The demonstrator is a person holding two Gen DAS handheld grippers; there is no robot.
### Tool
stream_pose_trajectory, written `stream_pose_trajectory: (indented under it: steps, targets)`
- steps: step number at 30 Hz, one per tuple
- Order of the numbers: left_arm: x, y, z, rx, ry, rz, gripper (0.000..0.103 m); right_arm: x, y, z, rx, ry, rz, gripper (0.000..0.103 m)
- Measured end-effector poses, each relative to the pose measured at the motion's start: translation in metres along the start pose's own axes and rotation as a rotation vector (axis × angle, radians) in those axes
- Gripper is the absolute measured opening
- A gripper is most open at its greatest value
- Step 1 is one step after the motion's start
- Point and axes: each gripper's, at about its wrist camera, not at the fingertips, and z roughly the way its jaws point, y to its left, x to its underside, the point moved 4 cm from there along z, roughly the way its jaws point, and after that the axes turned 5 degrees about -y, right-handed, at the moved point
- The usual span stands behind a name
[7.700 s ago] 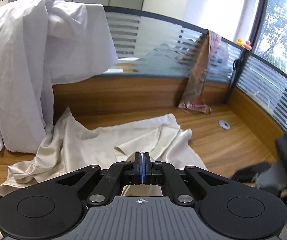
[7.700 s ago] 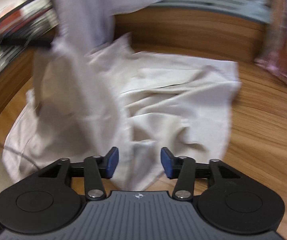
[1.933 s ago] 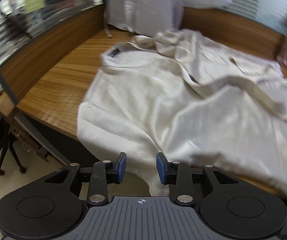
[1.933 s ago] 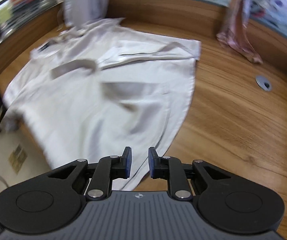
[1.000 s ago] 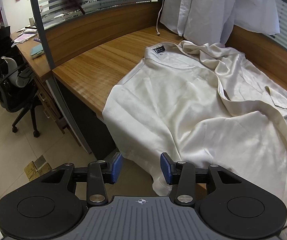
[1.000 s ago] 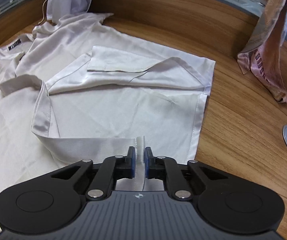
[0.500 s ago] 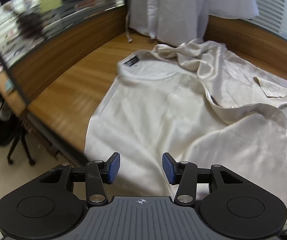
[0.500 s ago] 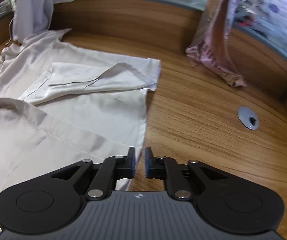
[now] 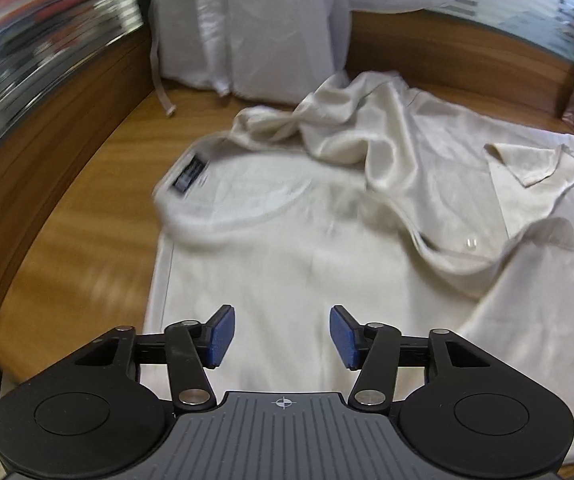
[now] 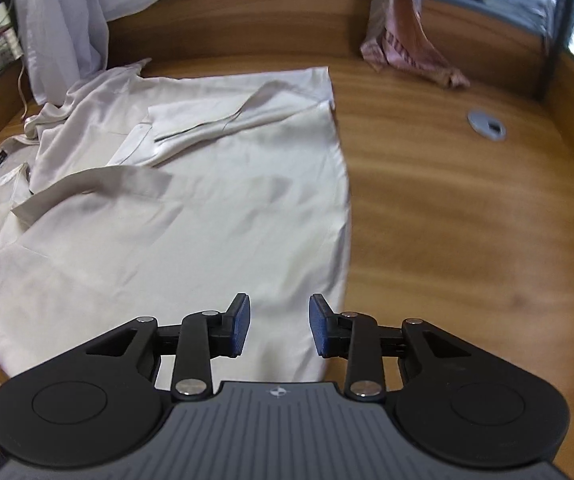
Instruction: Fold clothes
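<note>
Shirt (image 10: 191,216) flat on desk (image 10: 447,208); white garment (image 10: 63,20), pink cloth (image 10: 403,40) behind.

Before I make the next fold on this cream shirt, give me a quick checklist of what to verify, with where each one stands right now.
1. Left gripper free of cloth: ok, jaws opening, nothing pinched between them.
2. Right gripper free of cloth: ok, jaws opening over the hem, no fabric gripped.
3. Cream shirt lying flat on the desk: not ok, the far sleeve is bunched near the collar.
4. Front panels smooth: not ok, one flap is turned over on the body.
5. Right side edge straight: ok, it runs cleanly along the bare wood.
6. Near hem fully on the desk: cannot tell, the grippers hide it.
</note>
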Motion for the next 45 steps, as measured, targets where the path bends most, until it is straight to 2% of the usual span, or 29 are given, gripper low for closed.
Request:
stream_pose_trajectory:
  steps: [4,9,16,20,23,27,35,40,42,43,44,45]
  targets:
    - [-0.020,0.015,0.025,0.050,-0.009,0.055,0.057,0.004,0.025,0.000,0.038,-0.023,0.077,0.039]
    - [-0.034,0.033,0.050,0.070,-0.011,0.118,0.057,0.000,0.047,0.006,0.074,-0.061,0.142,0.042]
    - [-0.044,0.050,0.070,0.116,0.003,0.177,0.057,0.003,0.065,0.011,0.097,-0.042,0.167,0.044]
    - [-0.045,0.048,0.085,0.093,0.000,0.232,0.058,0.011,0.068,0.011,0.113,-0.023,0.170,0.044]
    - [-0.047,0.052,0.096,0.075,0.007,0.215,0.058,0.019,0.068,0.009,0.136,-0.012,0.172,0.044]
    - [-0.047,0.056,0.104,0.088,0.012,0.216,0.058,0.028,0.062,0.003,0.172,-0.001,0.196,0.044]
    - [-0.057,0.044,0.118,0.221,0.026,0.260,0.062,0.033,0.061,-0.013,0.225,0.005,0.206,0.046]
    - [-0.060,0.033,0.129,0.269,0.021,0.298,0.062,0.037,0.065,-0.020,0.245,0.016,0.239,0.048]
    - [-0.060,0.032,0.131,0.301,0.016,0.288,0.058,0.039,0.065,-0.022,0.258,0.020,0.251,0.048]
    - [-0.060,0.032,0.131,0.323,0.013,0.276,0.045,0.040,0.065,-0.023,0.266,0.021,0.255,0.048]
    - [-0.060,0.032,0.130,0.338,0.009,0.272,0.024,0.041,0.064,-0.025,0.274,0.022,0.259,0.048]
    - [-0.059,0.031,0.129,0.335,0.003,0.281,0.014,0.041,0.064,-0.026,0.282,0.020,0.263,0.048]
